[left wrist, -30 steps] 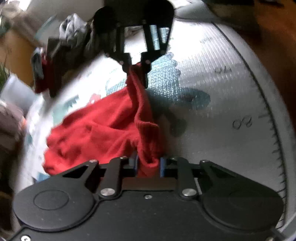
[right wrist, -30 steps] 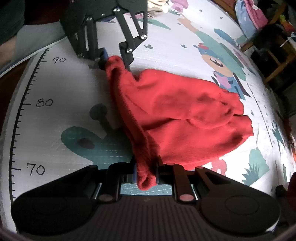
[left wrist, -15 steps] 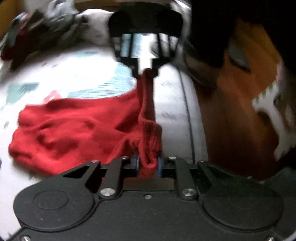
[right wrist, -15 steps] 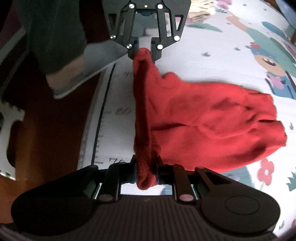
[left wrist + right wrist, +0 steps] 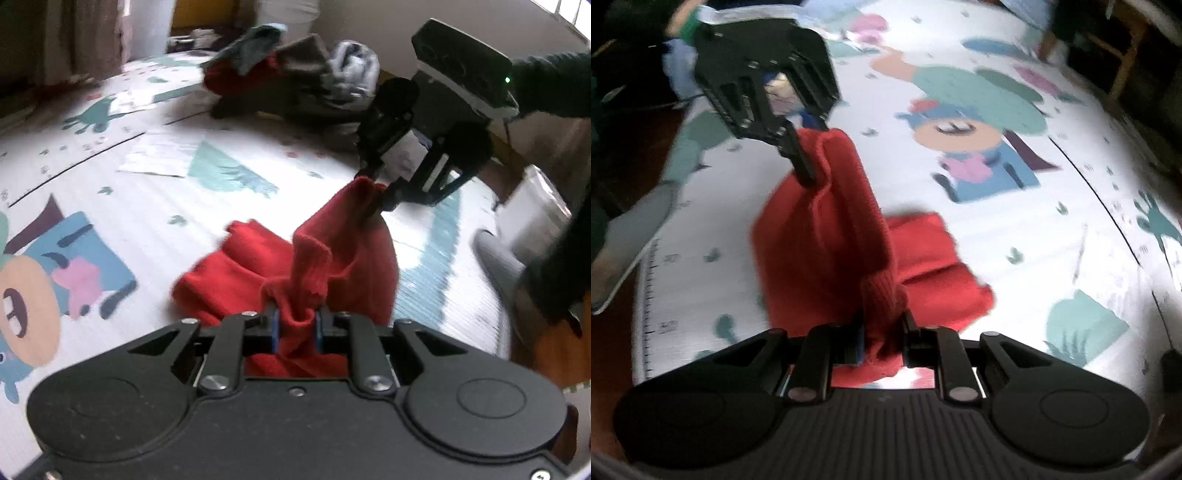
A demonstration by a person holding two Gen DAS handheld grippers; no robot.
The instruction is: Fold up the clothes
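Your left gripper [image 5: 297, 326] and right gripper [image 5: 882, 334] each clamp the red garment [image 5: 343, 236].
Its ribbed edge stretches between them; the rest droops onto the mat [image 5: 155, 206]. Clothes pile [image 5: 288, 77] at 12 o'clock.

Red knitted cloth garment [image 5: 332, 251]: soft, matt, ribbed along its edge. White foam play mat with cartoon prints [image 5: 155, 192]: fine embossed grid, faint sheen. Left gripper [image 5: 297, 328]: black matt plastic body, smooth round caps, bright metal screw heads, blue pads. Right gripper [image 5: 882, 332]: black matt plastic, ridged housing, metal screws. Heap of mixed cloth garments [image 5: 288, 77]: matt, crumpled.
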